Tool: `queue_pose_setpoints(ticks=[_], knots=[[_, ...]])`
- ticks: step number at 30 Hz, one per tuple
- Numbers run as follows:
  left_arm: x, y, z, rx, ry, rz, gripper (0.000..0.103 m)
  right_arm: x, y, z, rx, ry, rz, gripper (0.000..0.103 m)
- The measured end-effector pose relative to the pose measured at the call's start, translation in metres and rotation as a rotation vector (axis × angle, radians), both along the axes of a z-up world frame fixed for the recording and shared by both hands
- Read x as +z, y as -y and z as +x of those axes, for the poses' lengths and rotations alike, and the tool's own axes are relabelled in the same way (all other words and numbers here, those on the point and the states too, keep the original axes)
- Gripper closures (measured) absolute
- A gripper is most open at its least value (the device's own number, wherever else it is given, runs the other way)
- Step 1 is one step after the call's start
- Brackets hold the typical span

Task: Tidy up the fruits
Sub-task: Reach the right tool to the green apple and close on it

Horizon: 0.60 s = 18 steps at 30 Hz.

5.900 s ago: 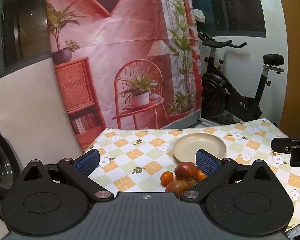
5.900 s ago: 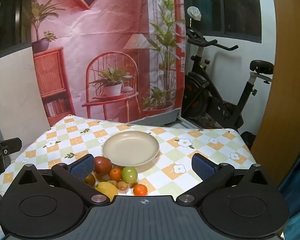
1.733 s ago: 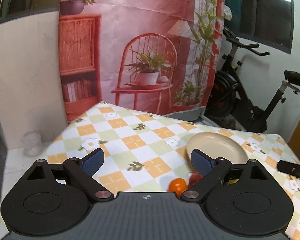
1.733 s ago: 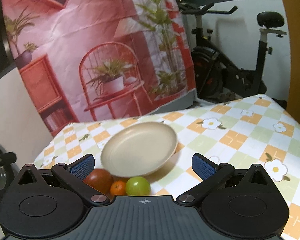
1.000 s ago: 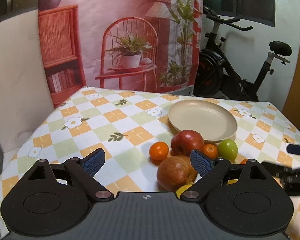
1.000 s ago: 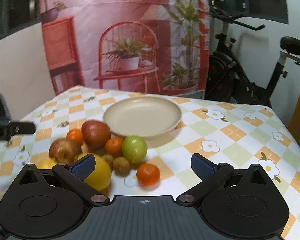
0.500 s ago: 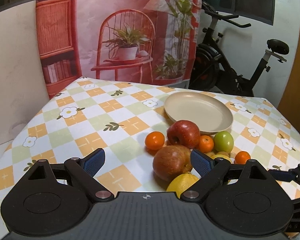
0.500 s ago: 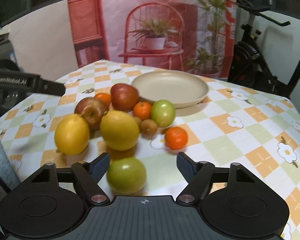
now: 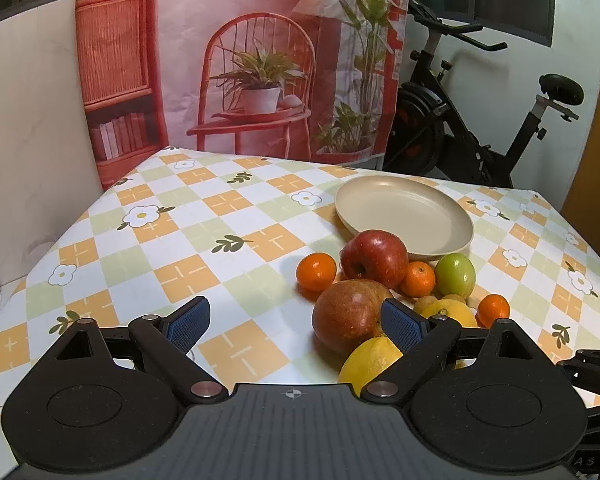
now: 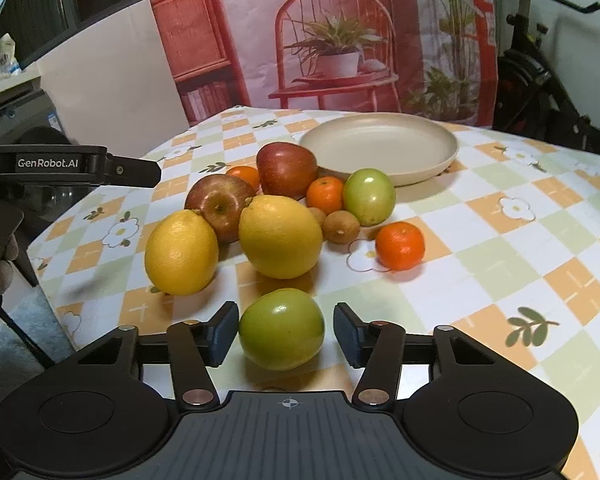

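Observation:
A pile of fruit lies on the checked tablecloth in front of an empty beige plate (image 10: 380,146). My right gripper (image 10: 286,330) is open, with a green apple (image 10: 281,329) between its fingers; small gaps show on both sides. Beyond it lie two lemons (image 10: 181,252) (image 10: 280,236), two red apples (image 10: 220,204) (image 10: 286,168), another green apple (image 10: 369,197), tangerines (image 10: 400,246) and kiwis (image 10: 342,227). My left gripper (image 9: 296,320) is open and empty above the table, left of the pile, near a red apple (image 9: 350,314). The plate also shows in the left wrist view (image 9: 404,214).
The left gripper's body (image 10: 68,168) shows at the left in the right wrist view, over the table's left edge. The right gripper (image 9: 592,376) shows low at the right in the left wrist view. A printed backdrop and an exercise bike (image 9: 480,120) stand behind the table.
My right gripper has dropped toward the near green apple and its fingers have narrowed around it. My left gripper has barely moved and stays open.

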<state>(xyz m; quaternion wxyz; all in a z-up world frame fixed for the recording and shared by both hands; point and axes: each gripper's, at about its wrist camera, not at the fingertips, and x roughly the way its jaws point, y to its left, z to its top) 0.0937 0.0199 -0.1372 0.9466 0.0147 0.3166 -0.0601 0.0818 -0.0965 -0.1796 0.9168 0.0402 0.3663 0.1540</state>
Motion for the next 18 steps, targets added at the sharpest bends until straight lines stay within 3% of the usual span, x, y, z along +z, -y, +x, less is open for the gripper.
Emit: queue_pose_setpoints(ticks=[9, 18], knots=[[-0.001, 0.002, -0.001, -0.007, -0.002, 0.005, 0.010, -0.003, 0.004, 0.001, -0.023, -0.018, 0.009, 0.059], [-0.004, 0.002, 0.001, -0.013, -0.017, 0.011, 0.010, -0.005, 0.020, 0.006, -0.123, 0.013, -0.015, 0.059]])
